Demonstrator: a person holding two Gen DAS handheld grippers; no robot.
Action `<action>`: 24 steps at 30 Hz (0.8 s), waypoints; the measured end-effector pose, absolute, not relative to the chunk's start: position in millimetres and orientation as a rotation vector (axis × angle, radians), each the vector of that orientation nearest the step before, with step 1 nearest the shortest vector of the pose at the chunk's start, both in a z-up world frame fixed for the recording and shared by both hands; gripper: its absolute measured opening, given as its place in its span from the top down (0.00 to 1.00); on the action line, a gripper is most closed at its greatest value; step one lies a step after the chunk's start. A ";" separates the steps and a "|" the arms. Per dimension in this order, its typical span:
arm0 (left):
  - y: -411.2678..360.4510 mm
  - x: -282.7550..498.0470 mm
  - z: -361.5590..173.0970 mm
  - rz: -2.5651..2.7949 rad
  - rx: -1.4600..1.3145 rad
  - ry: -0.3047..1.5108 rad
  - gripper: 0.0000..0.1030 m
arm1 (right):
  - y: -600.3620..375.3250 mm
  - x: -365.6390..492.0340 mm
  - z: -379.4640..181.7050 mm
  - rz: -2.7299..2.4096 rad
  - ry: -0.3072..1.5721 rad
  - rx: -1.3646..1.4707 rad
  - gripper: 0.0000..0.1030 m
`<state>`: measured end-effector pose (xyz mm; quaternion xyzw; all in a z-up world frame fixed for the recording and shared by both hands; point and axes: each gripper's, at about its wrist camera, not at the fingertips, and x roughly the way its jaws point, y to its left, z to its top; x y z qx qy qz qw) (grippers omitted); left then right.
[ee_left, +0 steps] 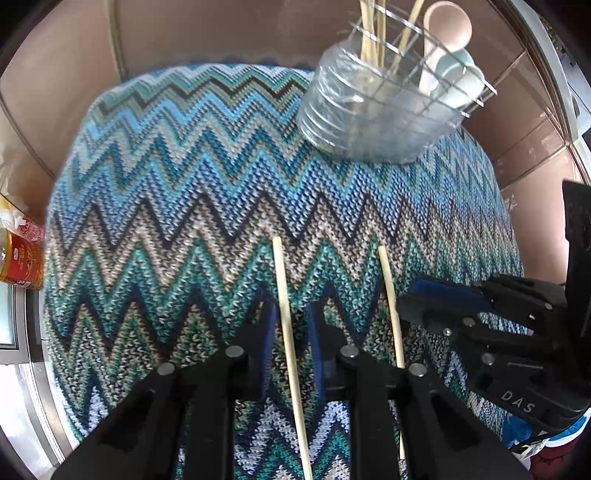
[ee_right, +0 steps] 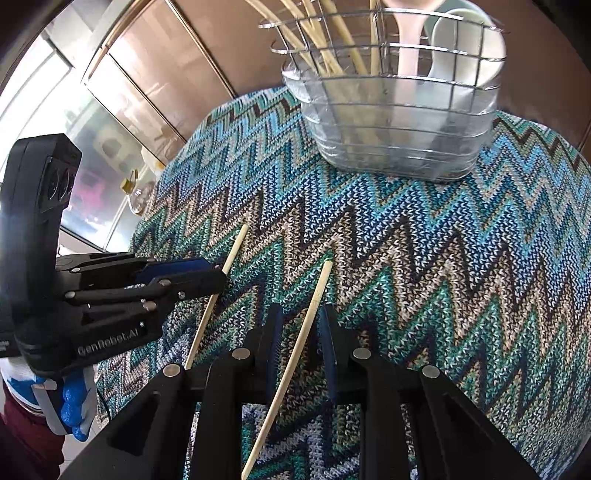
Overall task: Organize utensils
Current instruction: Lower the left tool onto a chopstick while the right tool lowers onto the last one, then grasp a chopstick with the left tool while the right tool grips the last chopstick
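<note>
Nearest, the left black two-finger gripper (ee_left: 290, 325) straddles a pale wooden chopstick (ee_left: 286, 314) lying on the zigzag-knit blue, teal and beige cloth (ee_left: 184, 206). Its blue-padded jaws stand narrow on either side of the stick with slim gaps showing, so no firm pinch is visible. In the right wrist view, that gripper (ee_right: 218, 275) reaches in from the side, held by a hand in a blue-and-white glove (ee_right: 70, 402).

The right black two-finger gripper (ee_right: 301, 328) likewise brackets a second, slightly bowed pale chopstick (ee_right: 314, 306), jaws narrow but apart from it. That stick (ee_left: 388, 288) lies just beside the first, both pointing toward the wire utensil basket (ee_right: 391, 74).

Well beyond the chopsticks, at the cloth's far edge, the basket stands with a clear ribbed plastic liner (ee_left: 354, 122), holding upright chopsticks (ee_right: 332, 48), a pinkish-beige spoon (ee_left: 447, 29) and pale spoons (ee_right: 469, 48).
</note>
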<state>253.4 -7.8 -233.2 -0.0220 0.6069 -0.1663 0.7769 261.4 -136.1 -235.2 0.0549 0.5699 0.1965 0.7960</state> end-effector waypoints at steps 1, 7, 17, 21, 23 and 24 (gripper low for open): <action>-9.4 254.2 -235.7 -0.362 -0.046 1.318 0.89 | -134.3 263.0 -237.0 0.422 1.232 0.116 0.82; -9.5 256.1 -250.1 -0.384 -0.065 1.346 0.94 | -120.5 279.5 -247.9 0.408 1.269 0.093 0.84; 6.4 256.8 -249.2 -0.418 -0.102 1.355 0.96 | -93.8 297.3 -270.2 0.366 1.335 0.039 0.89; 5.5 256.0 -248.9 -0.413 -0.093 1.355 0.96 | -83.2 300.1 -274.0 0.357 1.339 0.024 0.89; 2.2 258.0 -250.7 -0.410 -0.101 1.358 0.96 | -79.7 300.9 -275.3 0.351 1.338 0.031 0.90; -0.3 259.1 -252.0 -0.408 -0.104 1.359 0.96 | -82.7 299.6 -274.5 0.351 1.337 0.035 0.91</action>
